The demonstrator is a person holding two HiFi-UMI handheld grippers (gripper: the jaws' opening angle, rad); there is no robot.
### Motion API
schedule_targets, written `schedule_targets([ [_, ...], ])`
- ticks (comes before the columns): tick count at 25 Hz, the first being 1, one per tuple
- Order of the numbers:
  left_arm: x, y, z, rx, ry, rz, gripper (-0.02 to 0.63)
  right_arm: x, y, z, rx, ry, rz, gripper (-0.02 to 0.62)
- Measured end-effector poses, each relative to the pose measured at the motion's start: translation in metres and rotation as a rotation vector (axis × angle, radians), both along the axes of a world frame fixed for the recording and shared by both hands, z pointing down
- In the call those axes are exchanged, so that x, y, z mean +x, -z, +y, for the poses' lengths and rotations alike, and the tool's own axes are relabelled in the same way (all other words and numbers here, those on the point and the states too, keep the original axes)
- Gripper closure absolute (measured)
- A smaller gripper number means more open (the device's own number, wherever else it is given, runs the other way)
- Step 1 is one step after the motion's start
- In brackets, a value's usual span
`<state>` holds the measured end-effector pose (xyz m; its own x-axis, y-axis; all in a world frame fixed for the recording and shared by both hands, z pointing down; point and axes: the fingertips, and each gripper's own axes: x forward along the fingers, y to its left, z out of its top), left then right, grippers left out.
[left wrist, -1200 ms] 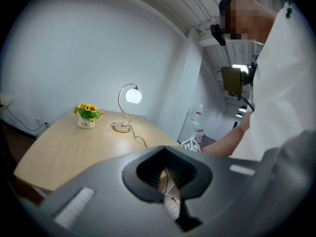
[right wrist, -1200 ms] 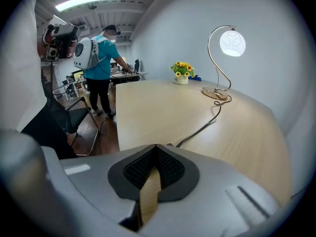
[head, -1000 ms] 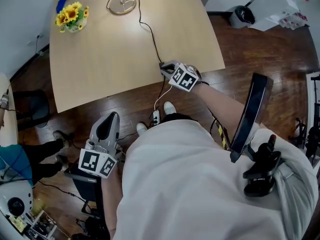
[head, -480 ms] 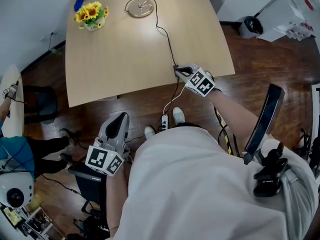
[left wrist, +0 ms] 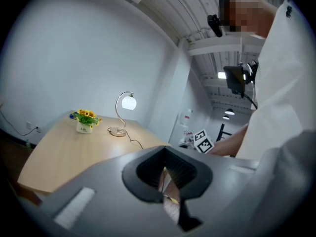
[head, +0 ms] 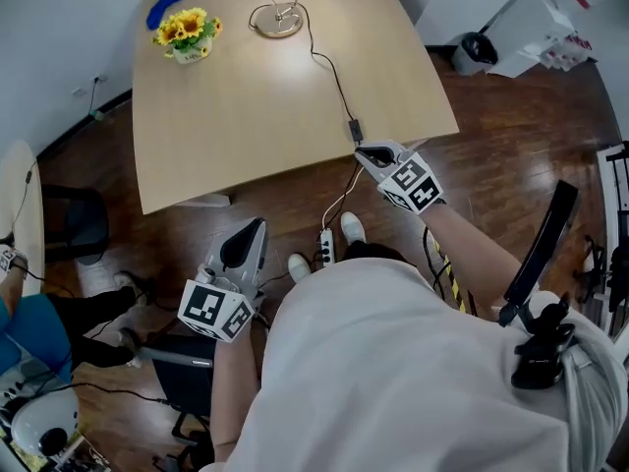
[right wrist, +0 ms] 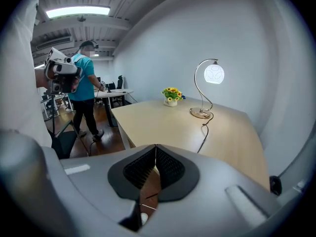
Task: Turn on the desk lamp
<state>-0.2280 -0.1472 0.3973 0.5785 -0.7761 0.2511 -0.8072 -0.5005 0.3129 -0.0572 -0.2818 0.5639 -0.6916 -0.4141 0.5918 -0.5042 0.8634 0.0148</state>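
The desk lamp has a curved metal neck, and its round base [head: 278,20] stands at the far side of the wooden table [head: 226,116]. Its white globe glows in the left gripper view [left wrist: 128,102] and the right gripper view [right wrist: 214,74]. A black cord runs from the base to an inline switch [head: 354,126] near the table's front right edge. My right gripper [head: 367,152] hovers just off that edge, a little short of the switch, jaws shut and empty [right wrist: 154,149]. My left gripper [head: 253,228] hangs low over the floor in front of the table, also shut [left wrist: 164,154].
A pot of yellow flowers [head: 185,32] stands at the table's far left. A white power strip [head: 326,247] lies on the floor by the person's shoes. A black chair [head: 69,214] is at the left. A person in a teal shirt [right wrist: 88,90] stands farther off.
My right gripper has drawn back from the inline switch at the table's edge toward the person. The tabletop around the lamp base looks brighter. The left gripper stays low.
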Motion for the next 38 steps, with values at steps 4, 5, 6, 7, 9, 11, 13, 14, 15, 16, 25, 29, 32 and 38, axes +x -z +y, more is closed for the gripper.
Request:
schedule_targets([
  [4, -0.015, -0.008, 0.016, 0.01, -0.067, 0.025, 0.588, 0.0, 0.025, 0.041, 0.025, -0.057, -0.002, 0.592],
  [5, -0.021, -0.012, 0.021, 0.008, -0.081, 0.026, 0.588, 0.001, 0.031, 0.052, 0.031, -0.076, -0.005, 0.592],
  [6, -0.026, -0.016, 0.027, 0.005, -0.095, 0.027, 0.588, 0.001, 0.036, 0.065, 0.034, -0.094, -0.008, 0.592],
  [7, -0.03, -0.02, 0.032, 0.002, -0.106, 0.028, 0.588, 0.002, 0.041, 0.079, 0.034, -0.11, -0.011, 0.592],
  [9, -0.036, -0.024, 0.041, 0.0, -0.121, 0.032, 0.588, 0.004, 0.048, 0.106, 0.029, -0.133, -0.015, 0.592],
  [11, -0.038, -0.026, 0.047, 0.007, -0.125, 0.031, 0.588, 0.007, 0.053, 0.13, 0.026, -0.144, -0.013, 0.591],
  [13, -0.039, -0.025, 0.052, 0.02, -0.121, 0.022, 0.588, 0.009, 0.057, 0.149, 0.03, -0.143, -0.01, 0.591],
  [14, -0.039, -0.025, 0.055, 0.026, -0.117, 0.019, 0.588, 0.009, 0.059, 0.156, 0.036, -0.14, -0.012, 0.591],
  [15, -0.037, -0.025, 0.058, 0.031, -0.111, 0.016, 0.588, 0.01, 0.062, 0.162, 0.043, -0.137, -0.017, 0.591],
  [16, -0.036, -0.024, 0.061, 0.034, -0.107, 0.014, 0.588, 0.011, 0.065, 0.167, 0.049, -0.136, -0.025, 0.591],
  [25, 0.031, 0.002, 0.103, 0.059, -0.079, -0.021, 0.588, 0.063, 0.104, 0.205, 0.111, -0.087, -0.135, 0.591],
  [29, 0.081, 0.008, 0.139, 0.072, -0.048, -0.034, 0.588, 0.106, 0.106, 0.233, 0.107, -0.069, -0.191, 0.591],
  [32, 0.118, 0.006, 0.171, 0.073, -0.009, -0.048, 0.588, 0.139, 0.096, 0.258, 0.087, -0.047, -0.209, 0.591],
  [38, 0.166, -0.002, 0.237, 0.02, 0.055, -0.063, 0.588, 0.176, 0.082, 0.31, 0.054, 0.047, -0.211, 0.591],
])
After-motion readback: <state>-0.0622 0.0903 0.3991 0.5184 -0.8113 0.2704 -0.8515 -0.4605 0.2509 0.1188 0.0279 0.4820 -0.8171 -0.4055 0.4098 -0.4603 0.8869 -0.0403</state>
